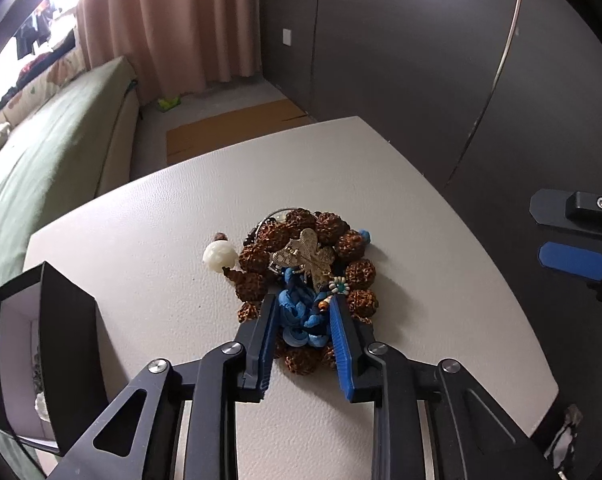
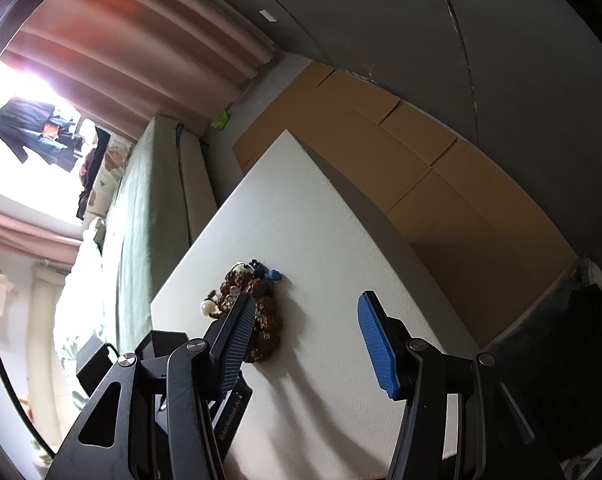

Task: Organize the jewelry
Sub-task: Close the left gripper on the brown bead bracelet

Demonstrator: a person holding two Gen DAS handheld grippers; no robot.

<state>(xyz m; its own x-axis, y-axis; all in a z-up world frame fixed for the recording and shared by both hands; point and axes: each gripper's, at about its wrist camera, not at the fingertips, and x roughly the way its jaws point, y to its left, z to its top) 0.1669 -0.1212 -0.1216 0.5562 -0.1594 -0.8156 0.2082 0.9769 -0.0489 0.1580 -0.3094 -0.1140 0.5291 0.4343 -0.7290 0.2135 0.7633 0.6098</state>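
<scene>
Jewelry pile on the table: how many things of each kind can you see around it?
Jewelry pile: 1
Black box: 1
Grippers: 2, left around the blue tassel, right open
Table: 1
Total: 5

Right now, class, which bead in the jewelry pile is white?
The large round bead at the pile's left edge, beside the brown bracelet. Its neighbours are rough and brown.

Right gripper [image 2: 307,344] open wide, blue pads apart, nothing between them, held above white desk [image 2: 333,220]. Jewelry pile [image 2: 257,312] of brown beads, blue bits and a white bead lies near desk's left edge, partly behind left finger [image 2: 237,344]. Black box [image 2: 97,356] by the near-left corner. Cardboard [image 2: 381,152] on floor past the far edge. Green bed [image 2: 149,208] left.
</scene>
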